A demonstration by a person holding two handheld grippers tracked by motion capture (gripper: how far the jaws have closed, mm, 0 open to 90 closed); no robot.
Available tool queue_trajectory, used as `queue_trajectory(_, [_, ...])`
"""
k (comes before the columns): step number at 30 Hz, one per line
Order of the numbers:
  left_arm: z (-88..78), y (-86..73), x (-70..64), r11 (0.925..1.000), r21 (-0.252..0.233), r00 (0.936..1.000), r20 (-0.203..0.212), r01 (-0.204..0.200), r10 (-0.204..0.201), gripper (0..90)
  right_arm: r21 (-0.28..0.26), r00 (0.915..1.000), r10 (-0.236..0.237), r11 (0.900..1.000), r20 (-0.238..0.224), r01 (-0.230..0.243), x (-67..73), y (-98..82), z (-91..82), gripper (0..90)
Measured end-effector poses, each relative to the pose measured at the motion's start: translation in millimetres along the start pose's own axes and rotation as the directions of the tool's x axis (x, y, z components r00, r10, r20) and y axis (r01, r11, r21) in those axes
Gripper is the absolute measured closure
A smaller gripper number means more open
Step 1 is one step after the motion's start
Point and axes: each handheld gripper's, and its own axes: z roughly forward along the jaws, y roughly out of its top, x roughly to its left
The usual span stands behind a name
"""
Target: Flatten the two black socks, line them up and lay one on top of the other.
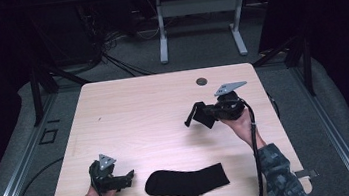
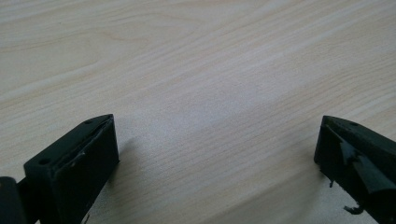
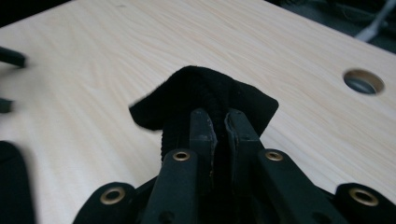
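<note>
A black sock (image 1: 187, 182) lies flat near the front edge of the light wooden table (image 1: 138, 107). A second black sock (image 1: 199, 115) hangs in the air over the table's right half, pinched in my right gripper (image 1: 208, 113). In the right gripper view the jaws of the right gripper (image 3: 219, 122) are shut on this sock (image 3: 187, 91), whose cloth bunches up past the tips. My left gripper (image 1: 123, 180) rests at the front left, just left of the flat sock, jaws wide apart. In the left gripper view the left gripper (image 2: 217, 154) has bare tabletop between its jaws.
A round cable hole (image 1: 201, 81) sits near the table's far edge, also in the right gripper view as a cable hole (image 3: 363, 81). Beyond the table stand a white-legged desk (image 1: 197, 14) and loose cables on the grey floor. Dark curtains close off both sides.
</note>
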Motion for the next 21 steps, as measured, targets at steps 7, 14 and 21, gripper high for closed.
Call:
queue_trajectory(7, [0.0, 0.0, 0.0, 1.0000, 0.000, 1.0000, 0.000, 0.000, 0.000, 0.0, -0.017, 0.9888, -0.052, 0.999, -0.140, 0.050, 38.9, -7.2, -5.5, 82.8])
queue_trajectory(14, [0.0, 0.0, 0.0, 1.0000, 0.000, 1.0000, 0.000, 0.000, 0.000, 0.0, 0.141, 0.9771, -0.086, 0.983, -0.195, 0.115, 56.7, -45.6, 40.8, 82.4])
queue_trajectory(21, [0.0, 0.0, -0.1, 1.0000, 0.000, 1.0000, 0.000, 0.000, 0.000, 0.0, 0.227, 0.9723, -0.167, 0.953, -0.164, 0.202, 64.2, -67.3, 65.7, 78.7])
